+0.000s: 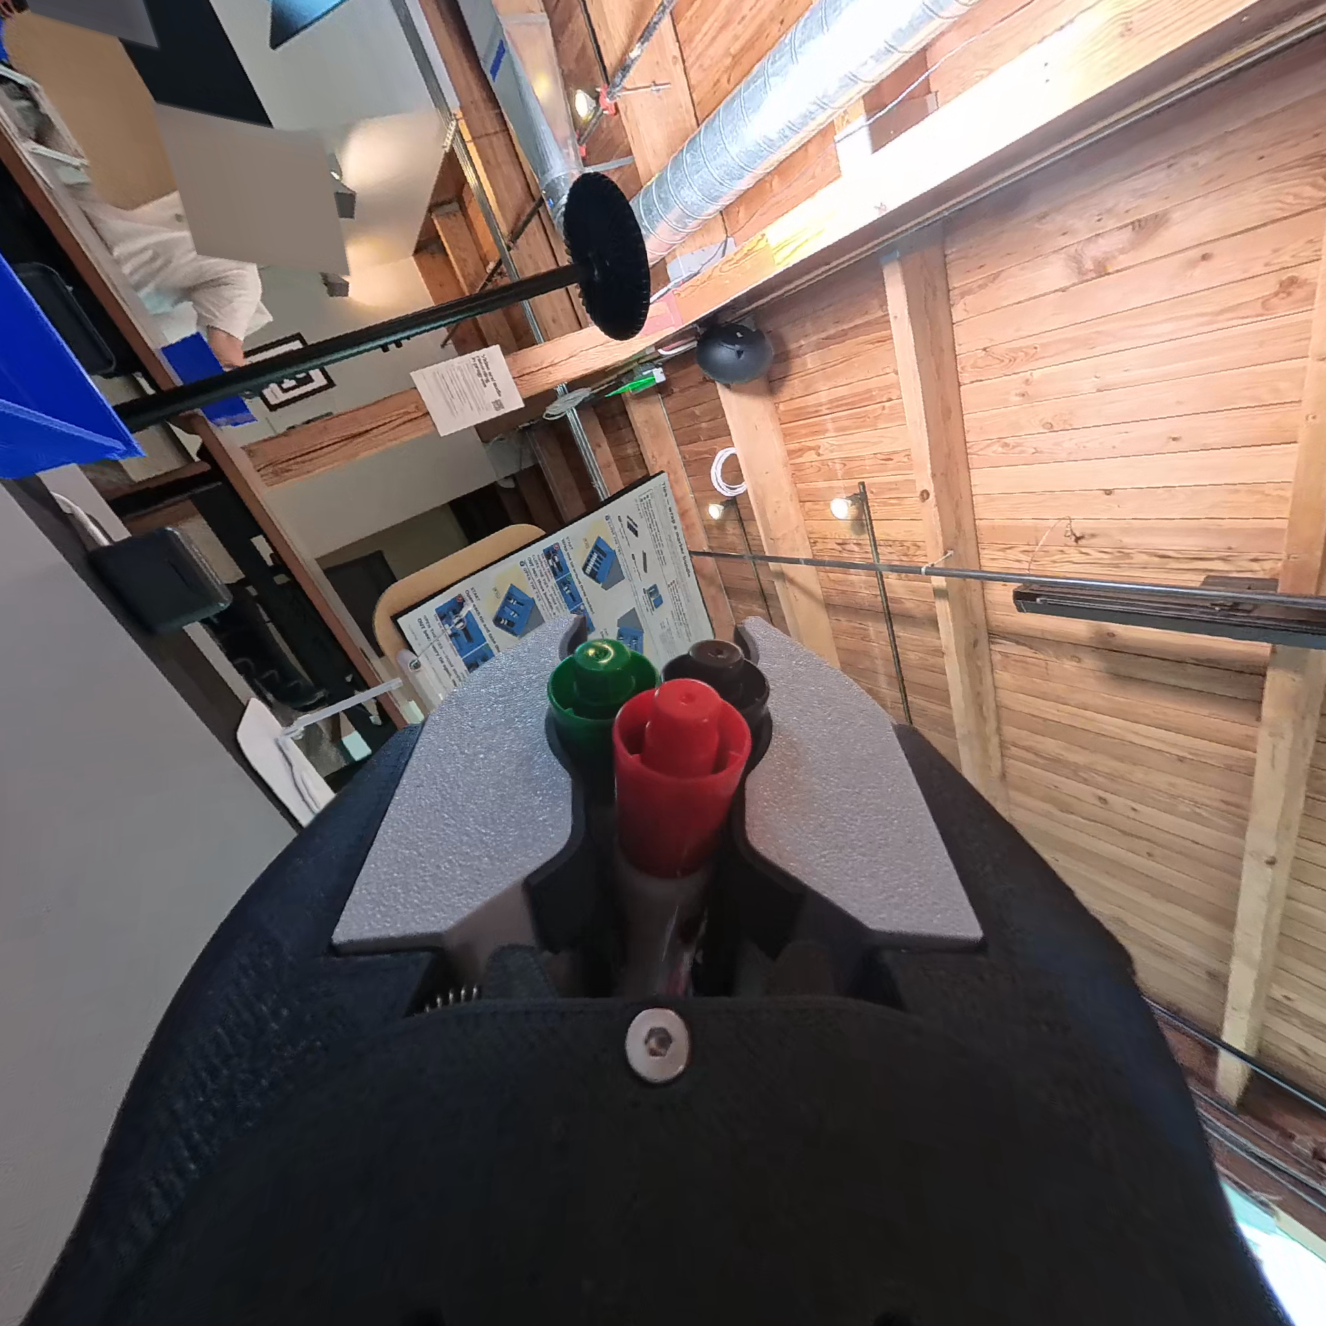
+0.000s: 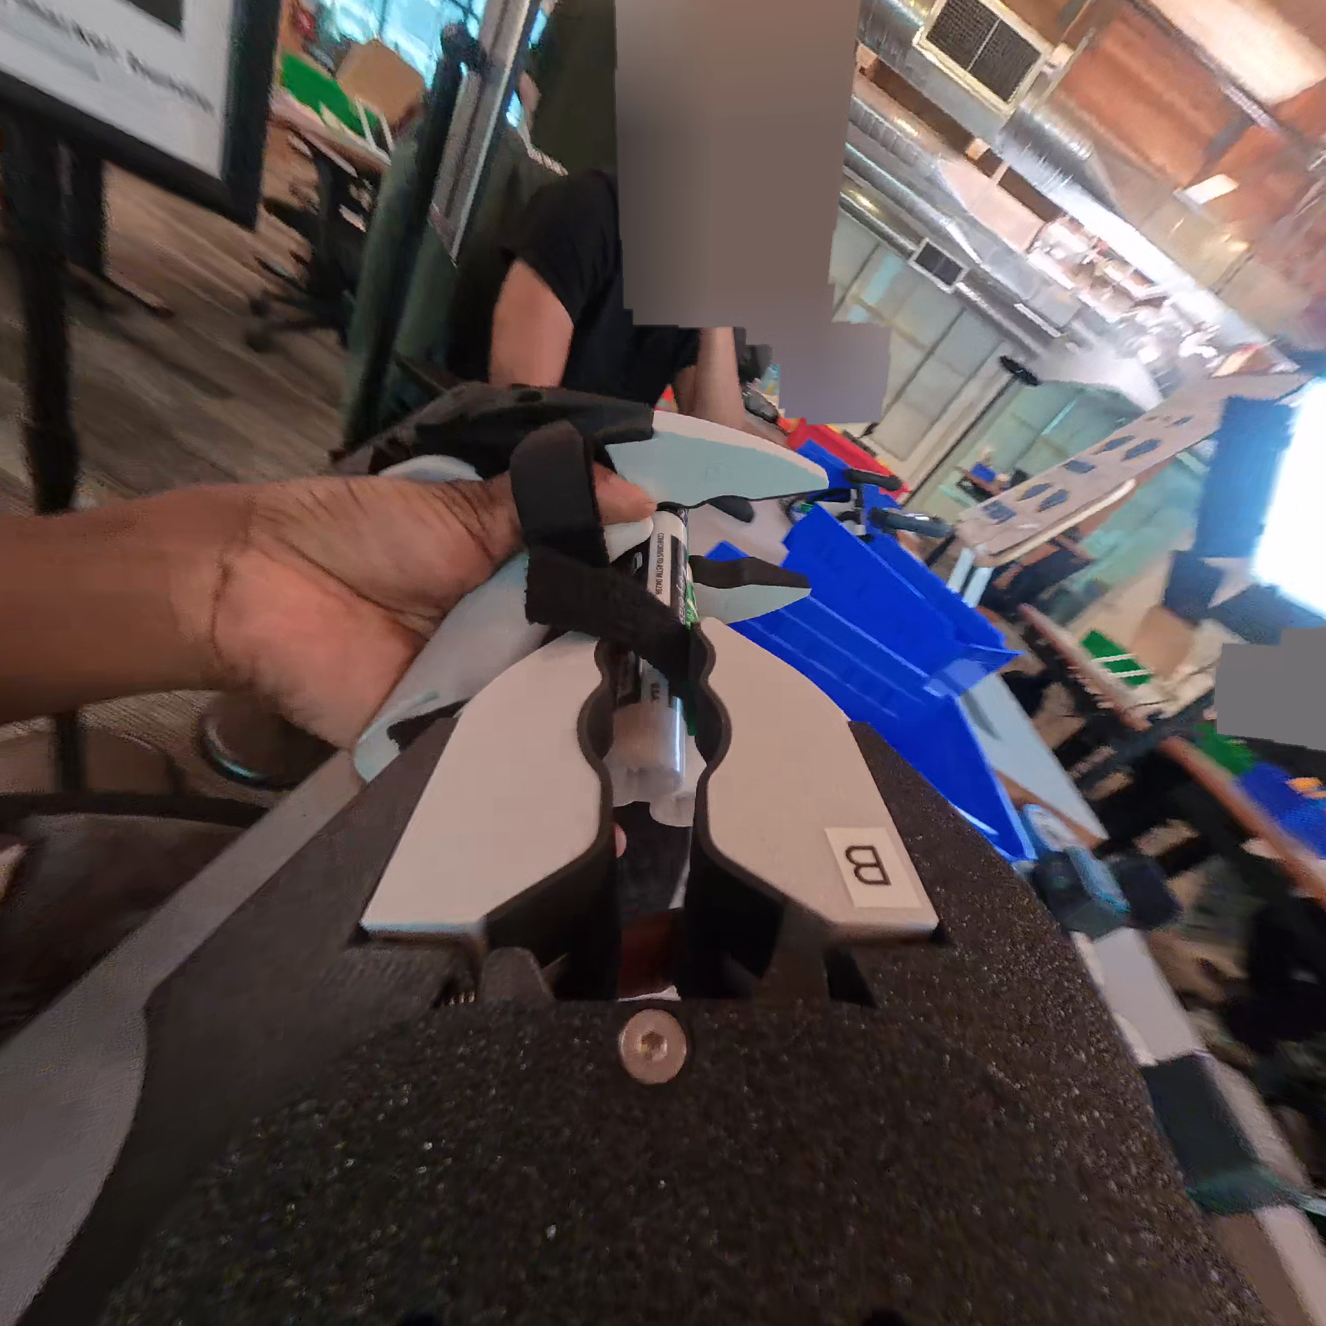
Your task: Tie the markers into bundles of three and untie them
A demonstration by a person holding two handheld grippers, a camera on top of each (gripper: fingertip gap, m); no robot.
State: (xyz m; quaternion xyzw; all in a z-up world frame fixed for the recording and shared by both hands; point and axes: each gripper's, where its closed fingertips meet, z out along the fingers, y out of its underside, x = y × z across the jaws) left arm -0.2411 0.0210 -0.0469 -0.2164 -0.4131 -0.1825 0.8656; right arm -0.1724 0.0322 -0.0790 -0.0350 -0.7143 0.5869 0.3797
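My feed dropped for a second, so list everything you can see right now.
Markers: three, caps green, red, dark brown, between left gripper's fingers.
Strap: one, black, looped over the marker barrels, its end at right gripper's fingertips.
Bins: blue, beyond the grippers.
Instruction board: one, behind the caps.
Duct: one, silver, on wooden ceiling.
Hand: one, holding left gripper.
Left gripper: shut on markers.
Right gripper: around barrels and strap.

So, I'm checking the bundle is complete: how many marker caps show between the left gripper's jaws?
3: green cap at rear left, black cap at rear right, red cap nearest the camera. Others could be hidden beneath.
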